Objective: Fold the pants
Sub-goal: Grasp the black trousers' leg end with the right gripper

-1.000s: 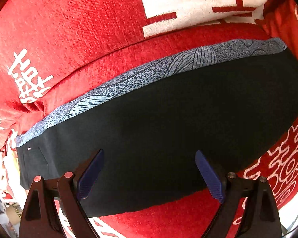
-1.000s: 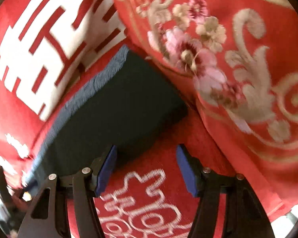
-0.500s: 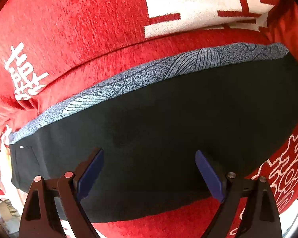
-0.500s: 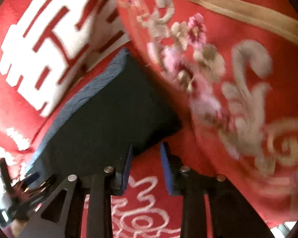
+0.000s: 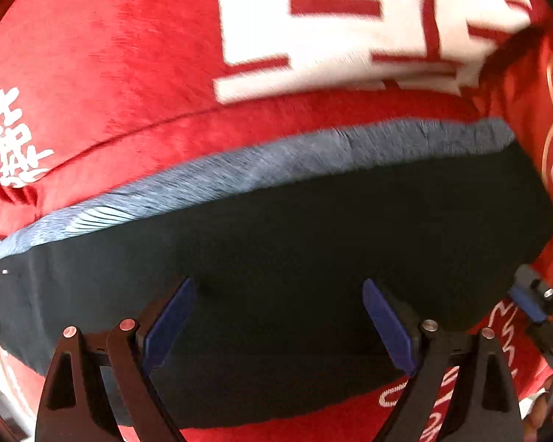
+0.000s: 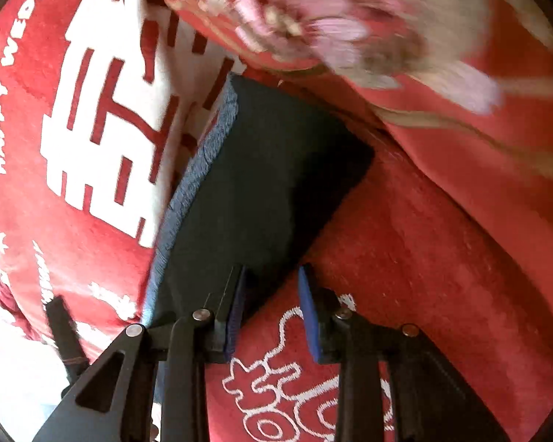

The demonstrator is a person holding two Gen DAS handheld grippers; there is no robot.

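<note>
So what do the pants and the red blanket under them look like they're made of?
The pants look like smooth matte dark knit, probably cotton or jersey, with a grey-blue patterned band along one edge; motion blur hides the weave. The blanket looks like plush fleece or velvet: fuzzy nap, soft sheen, white characters.

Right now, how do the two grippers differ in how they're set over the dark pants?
The left gripper has its jaws spread wide, while the right gripper has a narrower gap. The left gripper hangs over the middle of the folded pants; the right gripper sits at the pants' near edge, over the red blanket. Both have blue pads and hold nothing.
</note>
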